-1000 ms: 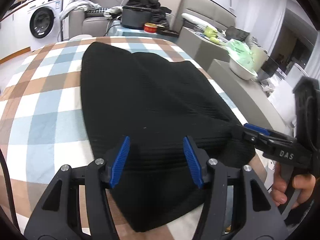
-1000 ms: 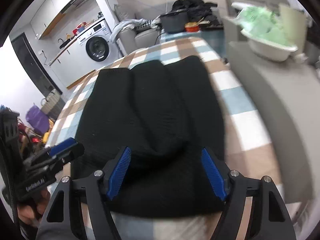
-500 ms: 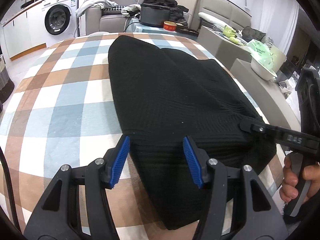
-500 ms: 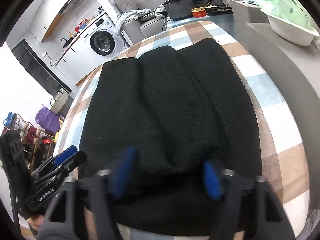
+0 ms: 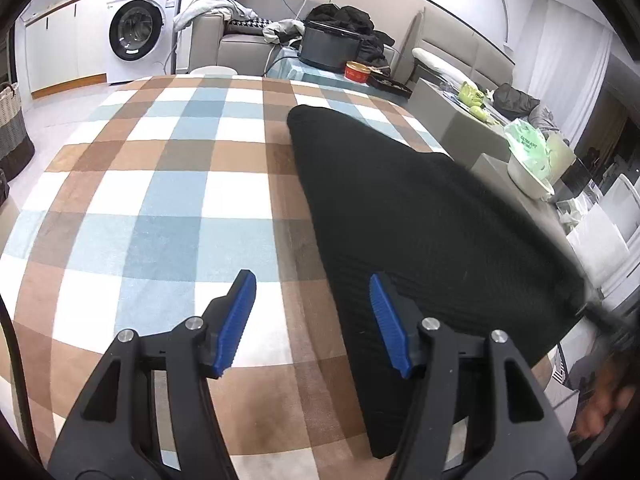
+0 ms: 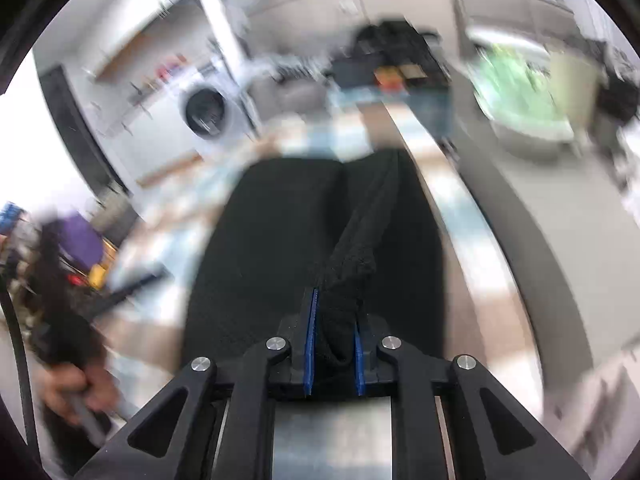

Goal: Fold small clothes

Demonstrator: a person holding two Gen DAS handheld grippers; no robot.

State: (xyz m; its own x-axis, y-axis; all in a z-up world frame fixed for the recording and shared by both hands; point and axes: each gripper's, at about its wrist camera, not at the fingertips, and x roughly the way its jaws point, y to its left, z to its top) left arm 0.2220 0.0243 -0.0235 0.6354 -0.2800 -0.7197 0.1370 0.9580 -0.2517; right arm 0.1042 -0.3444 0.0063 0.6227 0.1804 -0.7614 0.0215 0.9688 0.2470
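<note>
One black knit garment lay flat on the checked table, long axis running away from both claws toward the sofa end. Near hem sat at the table's front edge.

Right claw had just been closing and was narrow, pinching a bunched fold of the near hem between its blue pads; a ridge of cloth ran from the pinch toward the far end. Left claw stood about half open, nothing between the pads: its right pad was over the garment's left edge, its left pad over bare table. It had been widening slightly.

So the right hand was the one on the cloth; the left sat just beside the left edge, not gripping. Judgement: the fold likely needs the left claw on the near left corner first.

Left view showed the full outline and clear table to the left, with the right claw only a blur at the frame edge. Right view, heavily motion-blurred, showed the actual pinch.
</note>
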